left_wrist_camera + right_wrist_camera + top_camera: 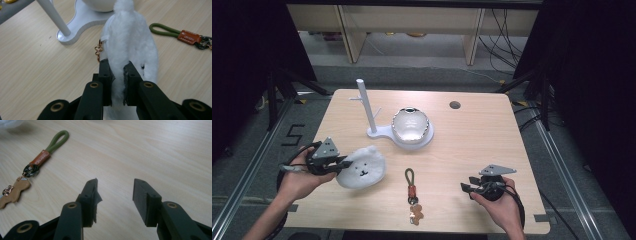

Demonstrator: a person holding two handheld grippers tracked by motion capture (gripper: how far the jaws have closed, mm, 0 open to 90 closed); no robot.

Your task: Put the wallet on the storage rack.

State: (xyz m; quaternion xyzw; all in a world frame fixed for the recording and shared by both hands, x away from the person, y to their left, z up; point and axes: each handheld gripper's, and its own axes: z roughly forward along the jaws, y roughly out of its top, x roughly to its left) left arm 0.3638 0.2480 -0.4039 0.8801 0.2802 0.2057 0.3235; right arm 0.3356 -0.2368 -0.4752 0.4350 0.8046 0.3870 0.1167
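Observation:
A white fluffy plush pouch (pixel 362 167) with a small face lies on the wooden table (pixel 472 130) at the front left. My left gripper (pixel 343 164) is shut on its left edge; in the left gripper view the white plush (pixel 131 45) is pinched between the two black jaws, and my left gripper (pixel 117 72) has a small copper chain (pixel 98 51) beside it. A keychain (pixel 412 192) with a green loop, brown tag and tan figure lies front centre. My right gripper (pixel 465 189) stands open to its right, empty; the right gripper view shows my right gripper (pixel 115 195) above bare wood, the keychain (pixel 37 162) to the left.
A white stand (pixel 371 111) with an upright post and side pegs sits mid-table, its base joined to a round dish holding a shiny rounded object (pixel 410 125). A cable hole (pixel 455 105) is at the back right. Shelving and cables stand beyond the table.

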